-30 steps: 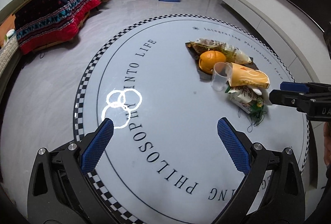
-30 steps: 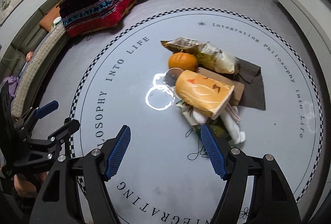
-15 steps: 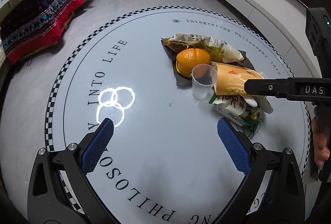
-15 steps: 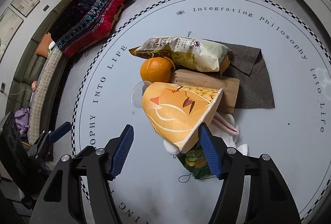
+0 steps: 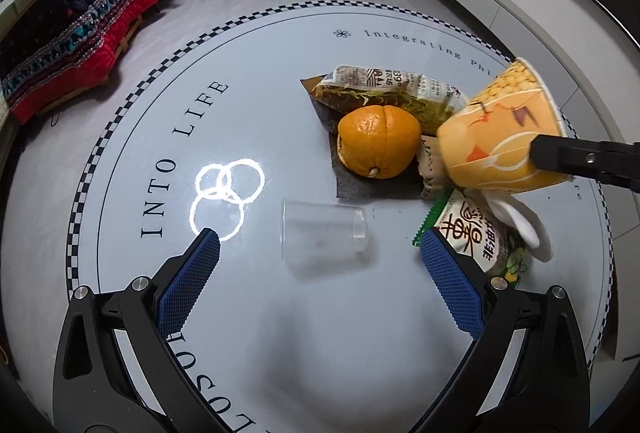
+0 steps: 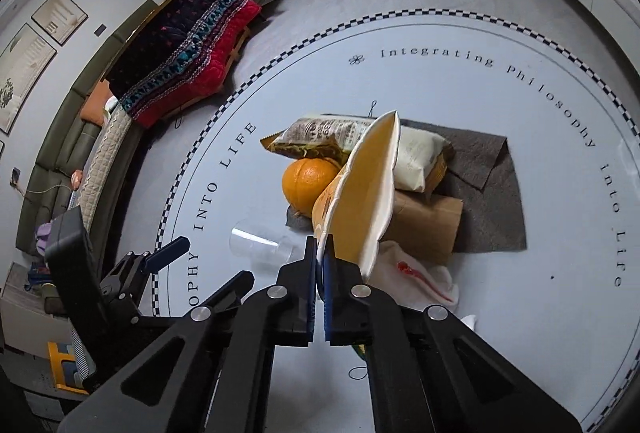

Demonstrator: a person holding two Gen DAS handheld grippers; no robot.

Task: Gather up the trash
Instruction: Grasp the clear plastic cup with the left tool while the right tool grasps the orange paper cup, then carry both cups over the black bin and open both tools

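Currently | my right gripper [image 6: 319, 265] just closed, pinching paper cup [image 6: 360, 193] rim at frame centre | my left gripper [image 5: 320, 253] spread around fallen clear cup [image 5: 324, 229], not touching | orange [image 5: 378, 141], snack bag [image 5: 384, 89], wrapper [image 5: 476, 237] uncollected mid-right on table [image 5: 320, 353] | judged: early

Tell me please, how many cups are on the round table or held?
2. The clear plastic cup lies on its side before the left gripper. The orange paper cup is squeezed in the right gripper. Others may hide under the pile.
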